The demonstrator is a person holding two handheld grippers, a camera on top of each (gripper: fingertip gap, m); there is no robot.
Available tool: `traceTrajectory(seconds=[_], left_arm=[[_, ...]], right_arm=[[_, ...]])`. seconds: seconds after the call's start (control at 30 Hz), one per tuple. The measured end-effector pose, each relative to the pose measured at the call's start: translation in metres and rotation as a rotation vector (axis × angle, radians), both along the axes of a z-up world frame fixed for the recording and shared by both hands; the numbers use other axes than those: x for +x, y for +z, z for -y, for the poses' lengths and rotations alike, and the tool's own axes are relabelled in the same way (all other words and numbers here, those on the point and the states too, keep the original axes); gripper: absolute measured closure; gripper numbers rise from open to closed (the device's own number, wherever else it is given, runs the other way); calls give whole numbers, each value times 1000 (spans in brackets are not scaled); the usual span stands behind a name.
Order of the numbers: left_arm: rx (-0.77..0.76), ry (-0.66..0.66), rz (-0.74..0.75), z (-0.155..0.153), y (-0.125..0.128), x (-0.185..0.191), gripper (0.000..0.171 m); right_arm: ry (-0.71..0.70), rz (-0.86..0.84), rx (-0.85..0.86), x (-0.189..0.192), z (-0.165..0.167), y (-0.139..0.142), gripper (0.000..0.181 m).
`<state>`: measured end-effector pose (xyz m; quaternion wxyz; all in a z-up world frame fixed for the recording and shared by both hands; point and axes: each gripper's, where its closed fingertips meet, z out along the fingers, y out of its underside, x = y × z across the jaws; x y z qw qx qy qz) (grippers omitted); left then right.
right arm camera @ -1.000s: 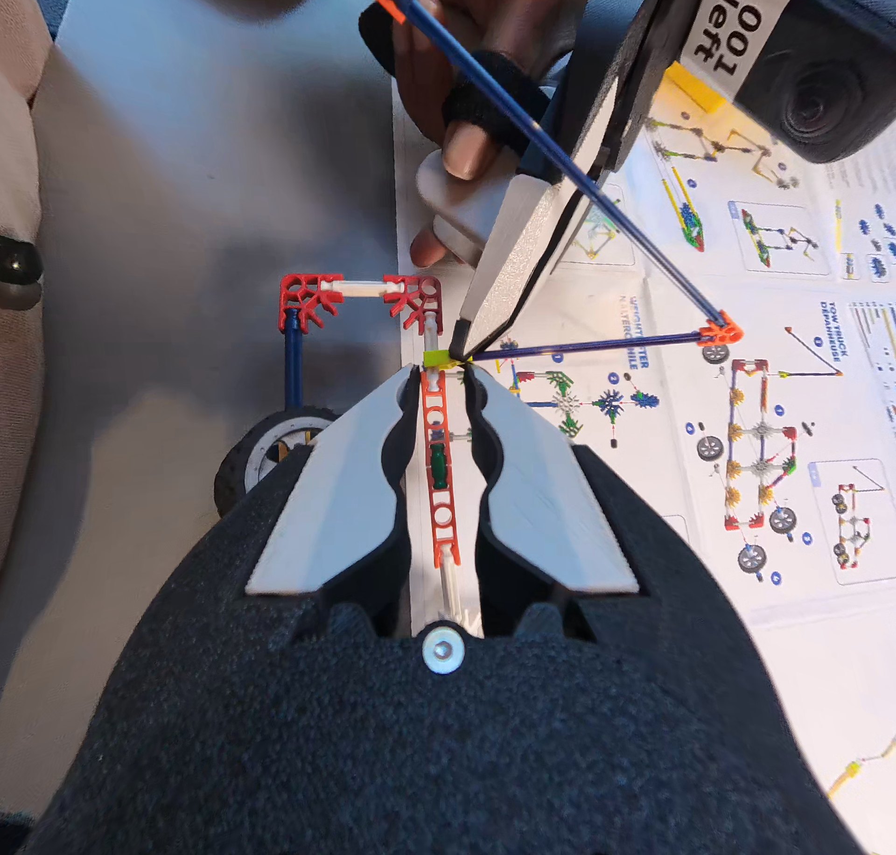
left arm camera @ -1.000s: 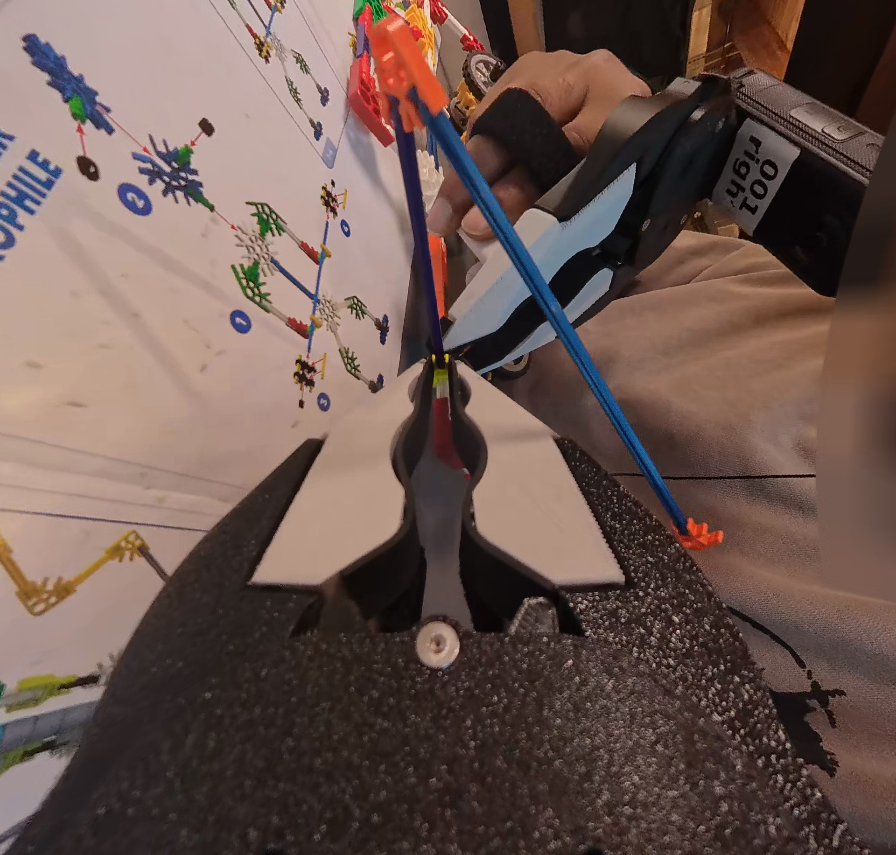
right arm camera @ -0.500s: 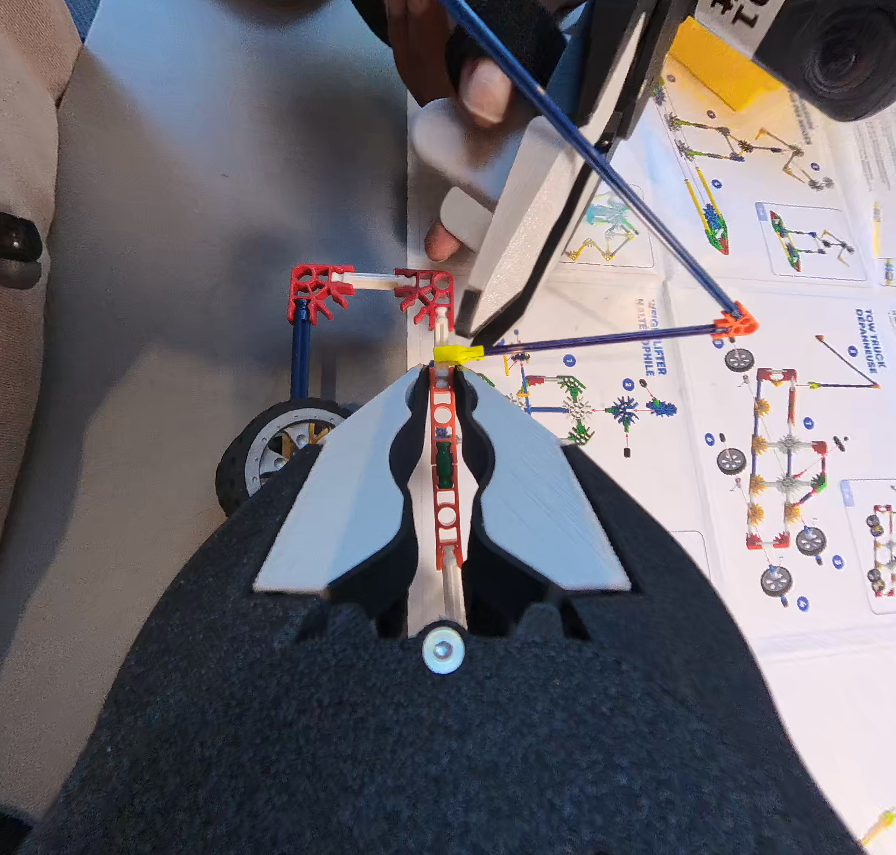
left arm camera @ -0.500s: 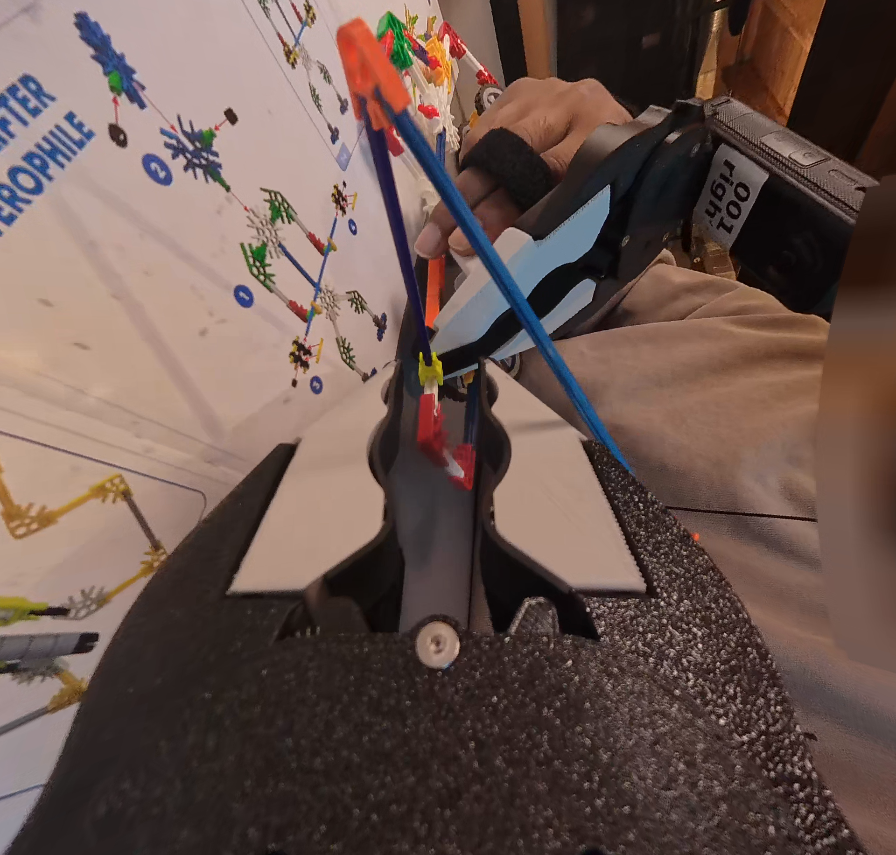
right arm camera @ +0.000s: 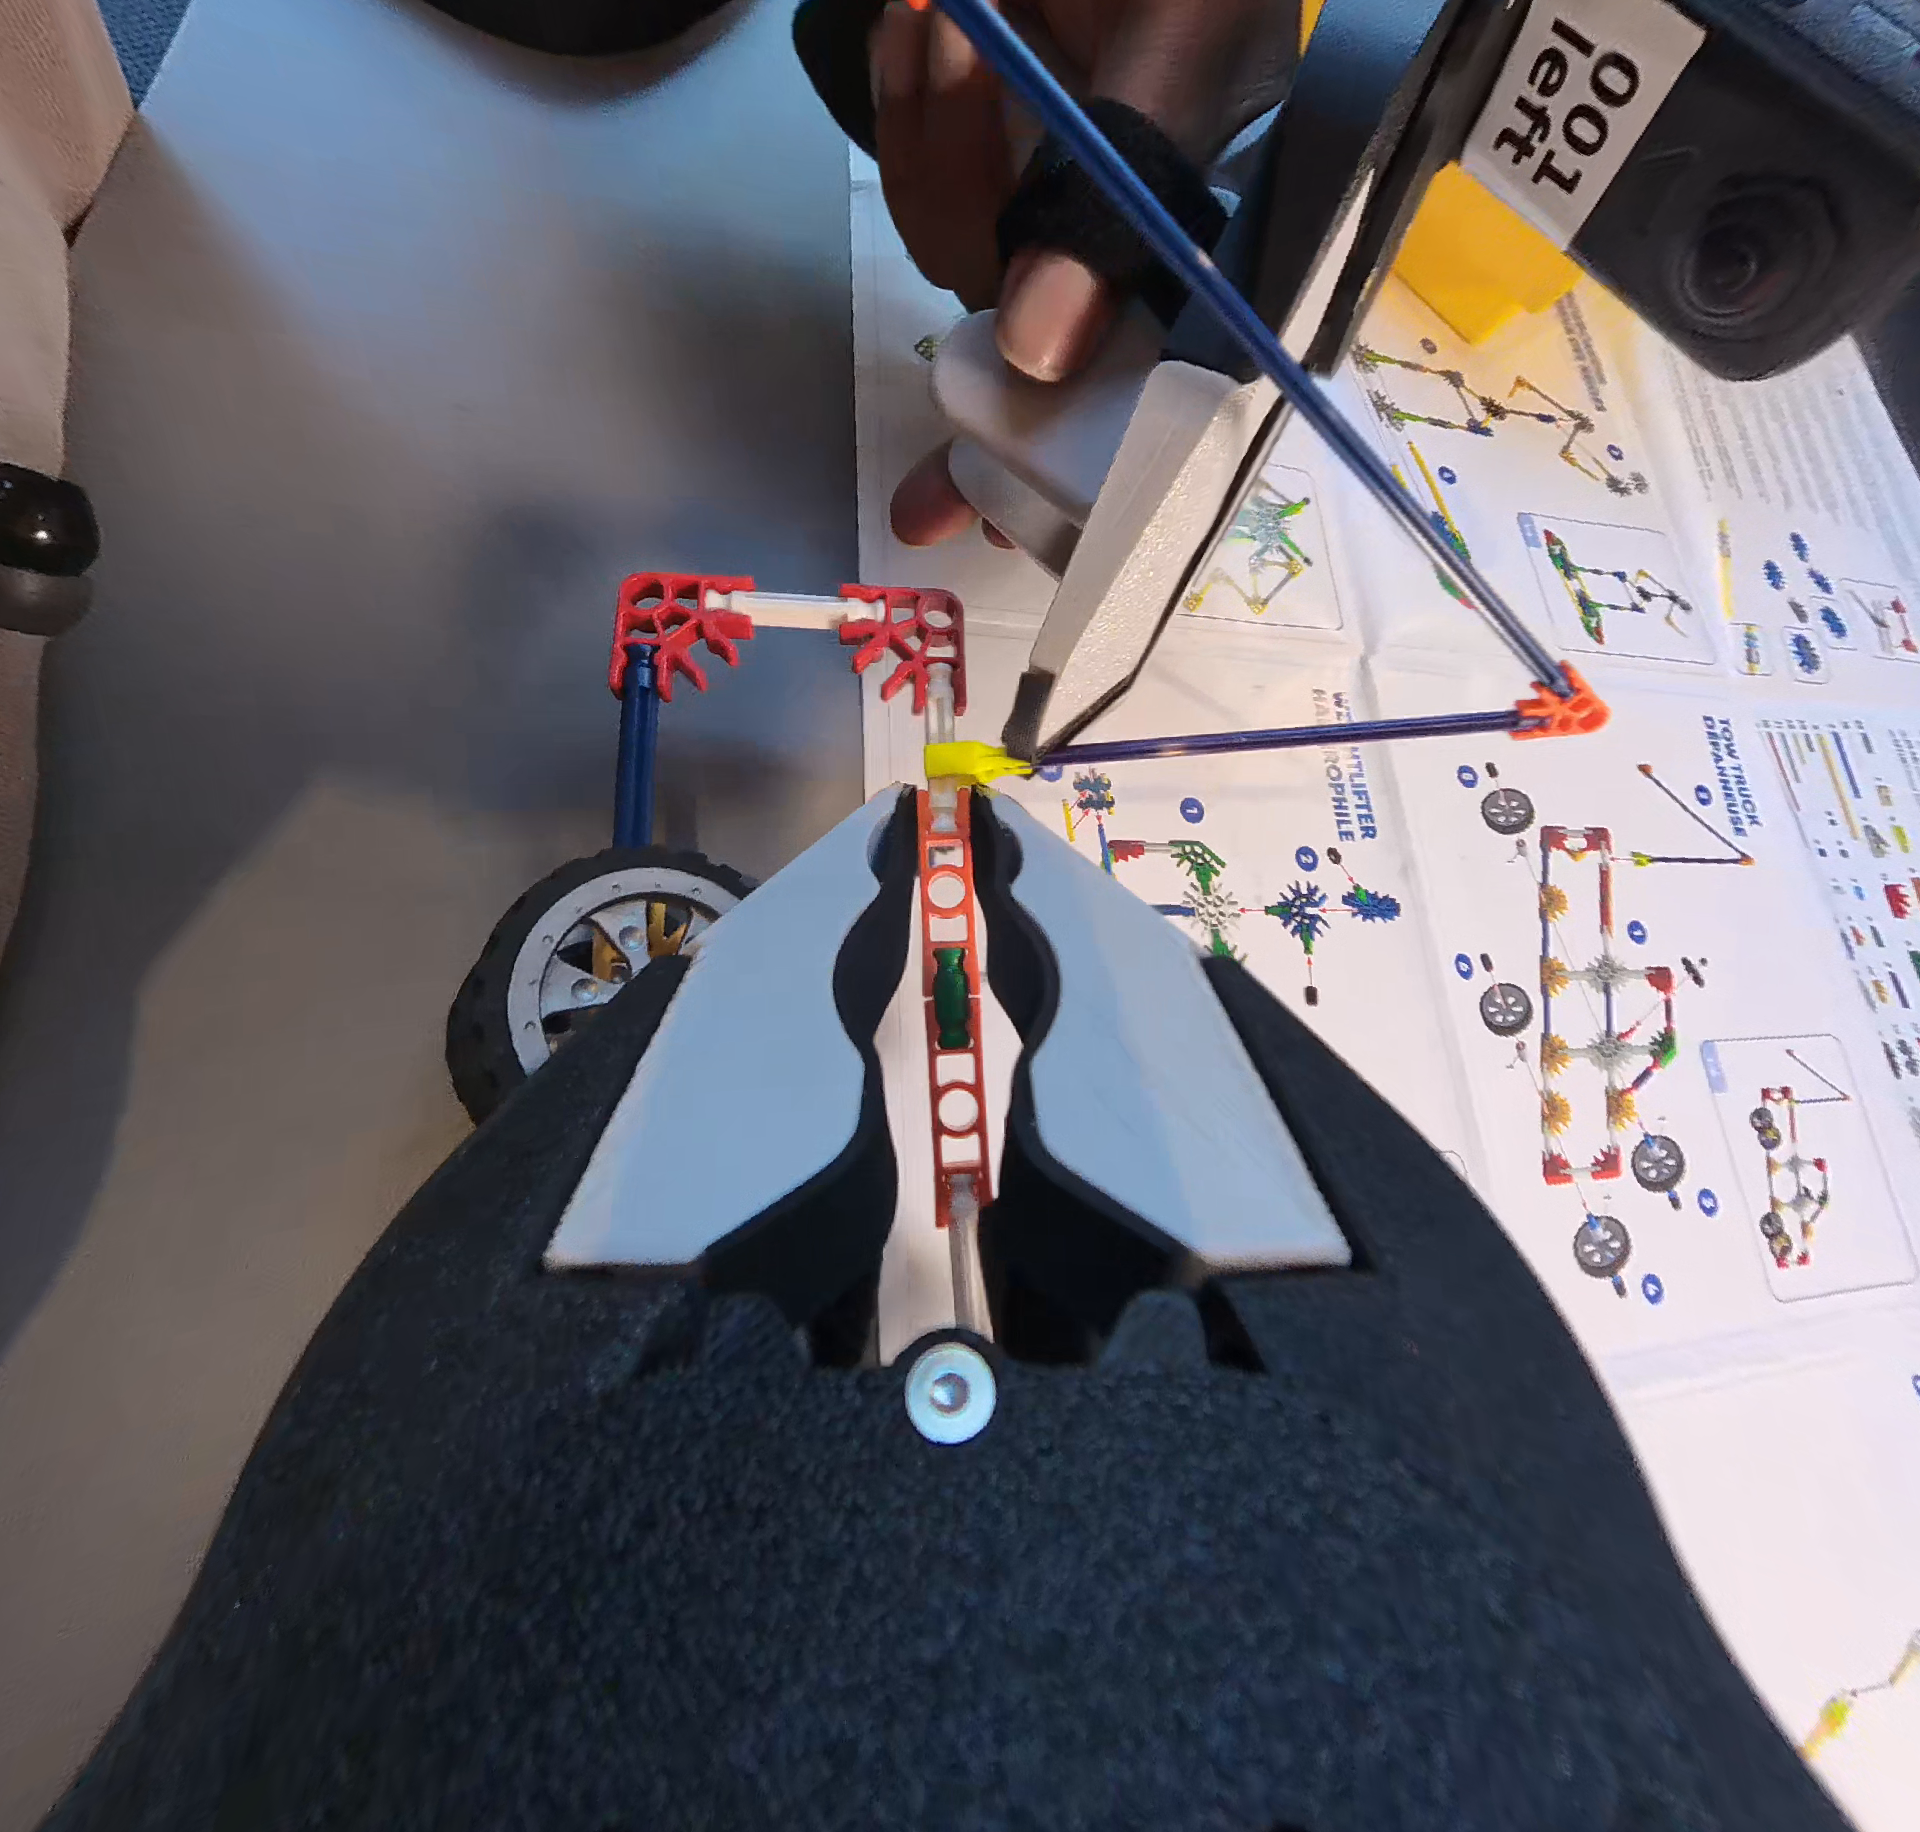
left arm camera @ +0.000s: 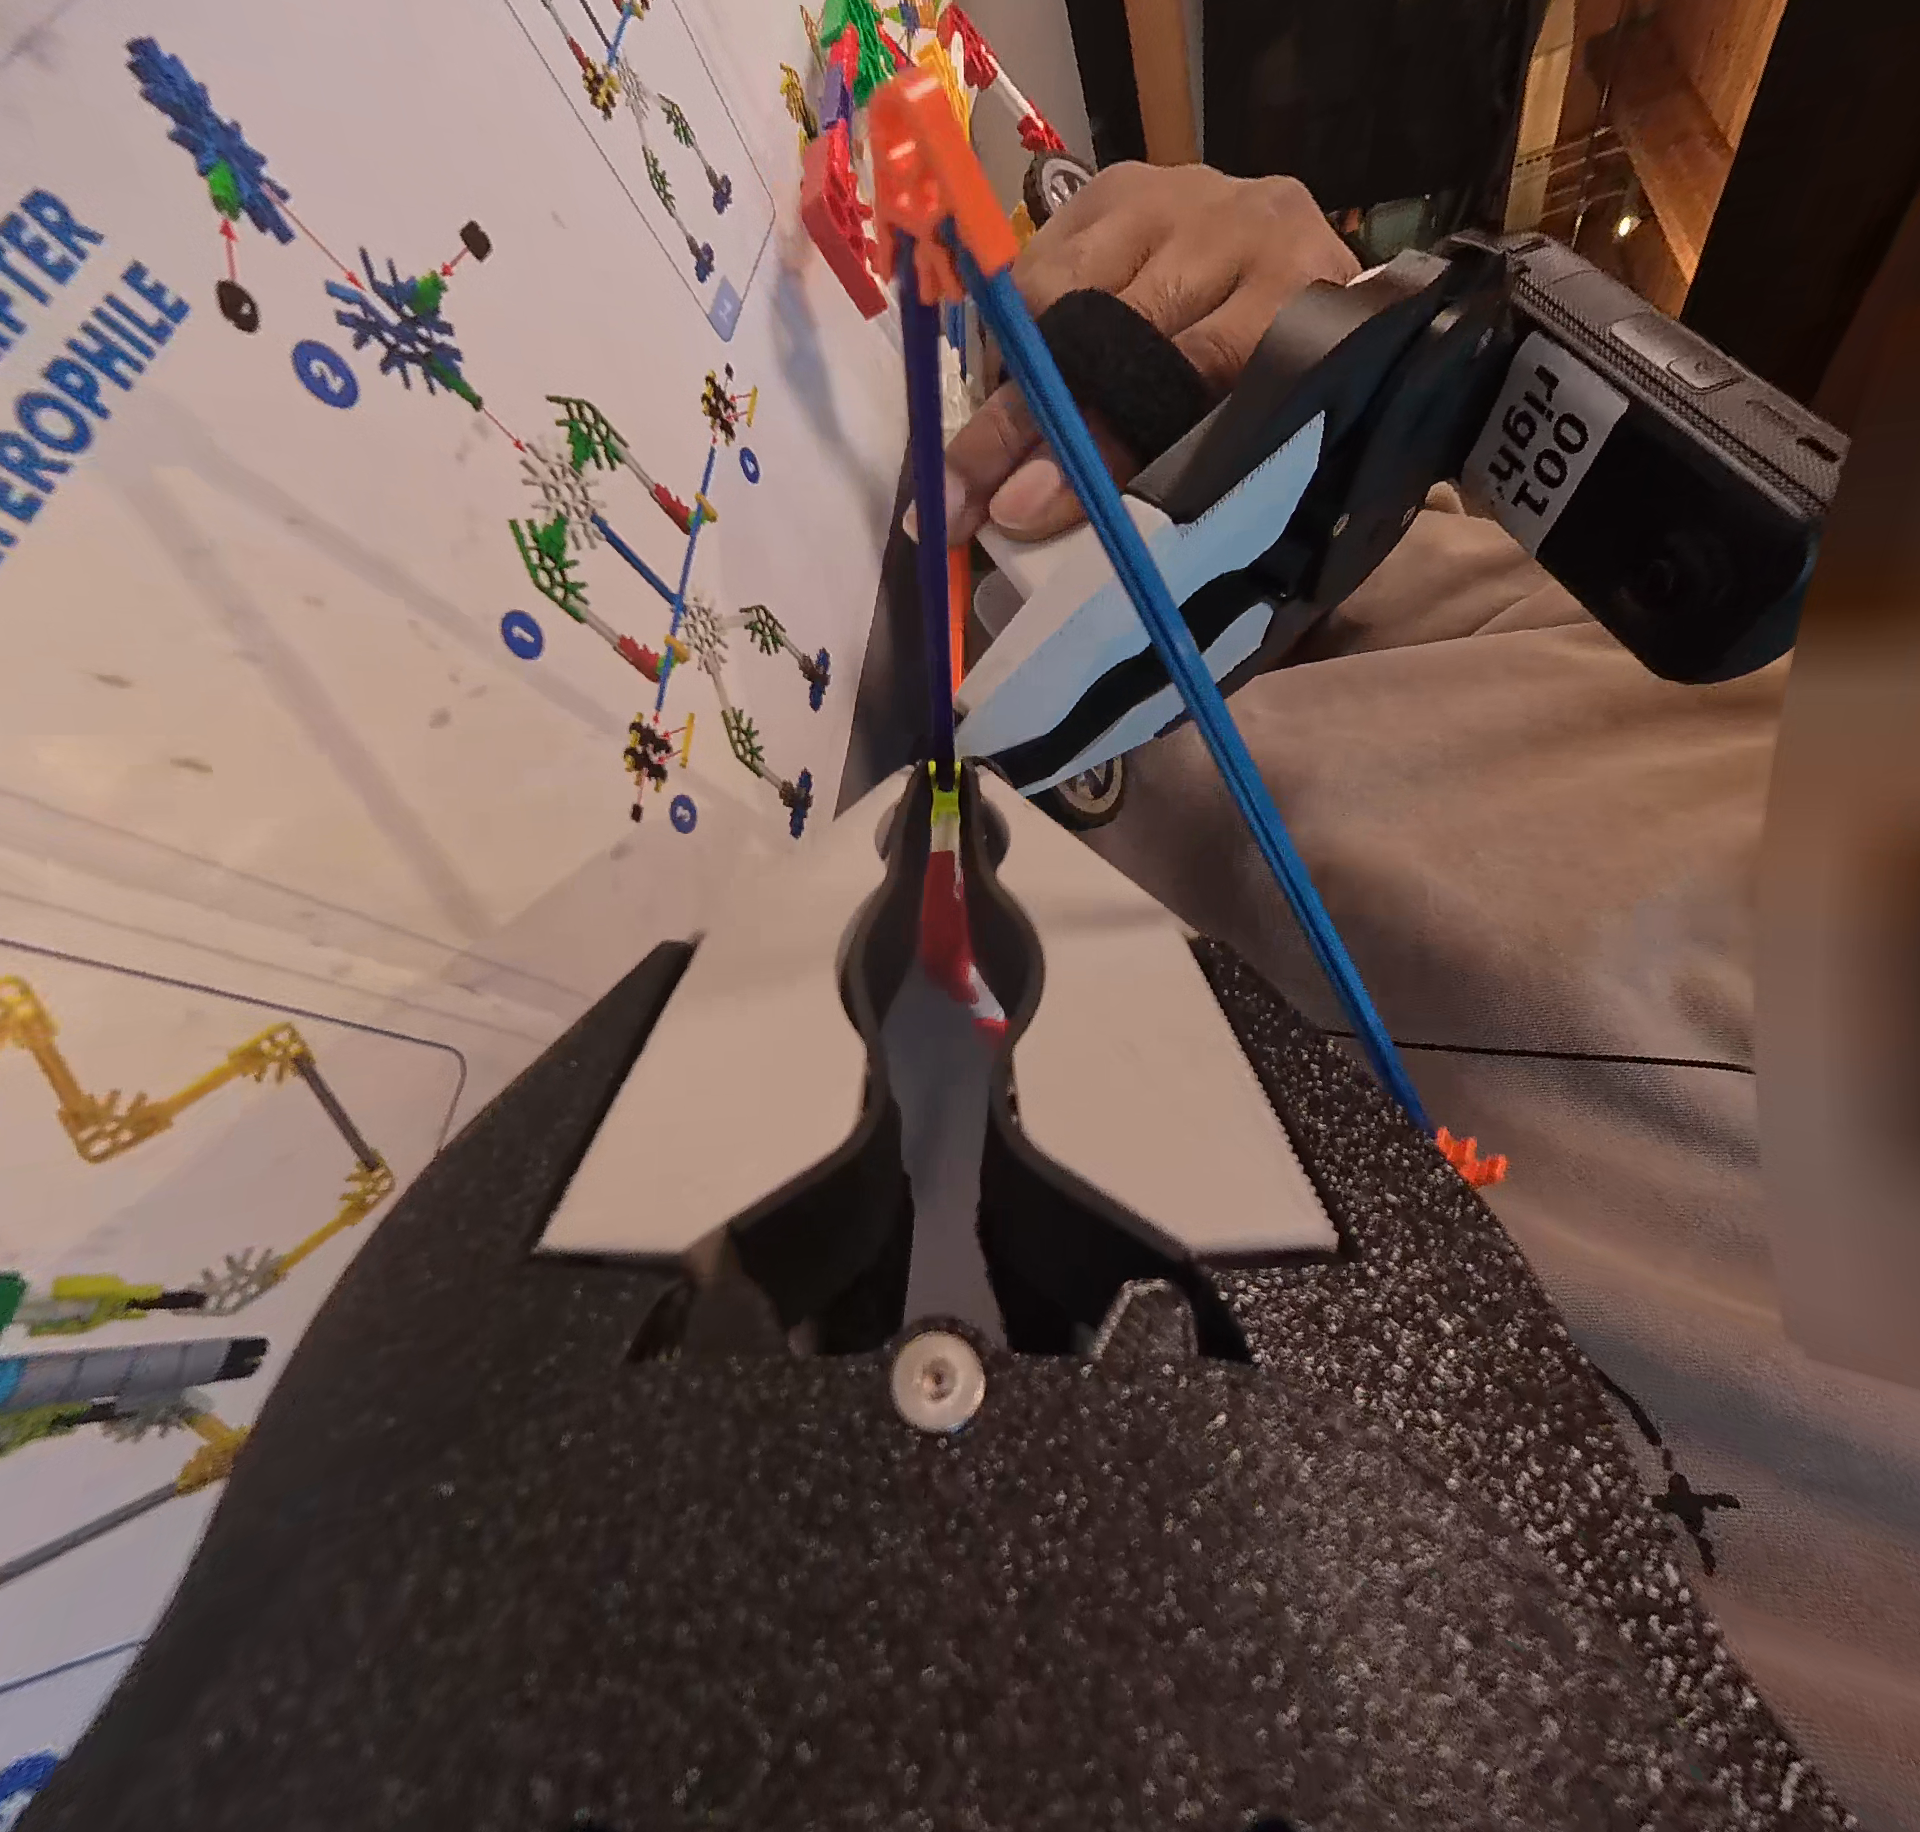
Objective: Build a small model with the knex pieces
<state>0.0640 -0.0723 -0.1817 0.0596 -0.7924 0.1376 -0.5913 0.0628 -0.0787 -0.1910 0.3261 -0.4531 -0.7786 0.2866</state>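
Two hand-held grippers [left arm camera: 948, 780] [right arm camera: 940, 795], clamped on one toy frame [right arm camera: 951, 993], two blue rods [left arm camera: 1174, 639]

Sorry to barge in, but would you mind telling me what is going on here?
A person holds a pair of tongs in each hand over a printed instruction sheet. The right tongs are shut on an orange strip of a toy frame with red connectors and a wheel. The left tongs are shut at a yellow clip, where a dark blue rod meets that frame.
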Motion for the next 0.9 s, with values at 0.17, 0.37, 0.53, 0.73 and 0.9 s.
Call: traceTrajectory(seconds=[0.17, 0.37, 0.53, 0.73, 0.9], left_arm=[[-65, 15, 73, 4, 1, 0, 169], [-65, -25, 50, 15, -6, 4, 171], [4, -102, 6, 13, 2, 2, 171], [-67, 11, 96, 0, 6, 2, 155], [-176, 131, 154, -7, 1, 5, 145]], right_arm=[[22, -20, 21, 1, 4, 2, 176], [29, -13, -26, 4, 3, 3, 175], [54, -43, -11, 4, 2, 8, 174], [49, -60, 13, 7, -6, 15, 174], [75, -36, 15, 8, -2, 8, 174]])
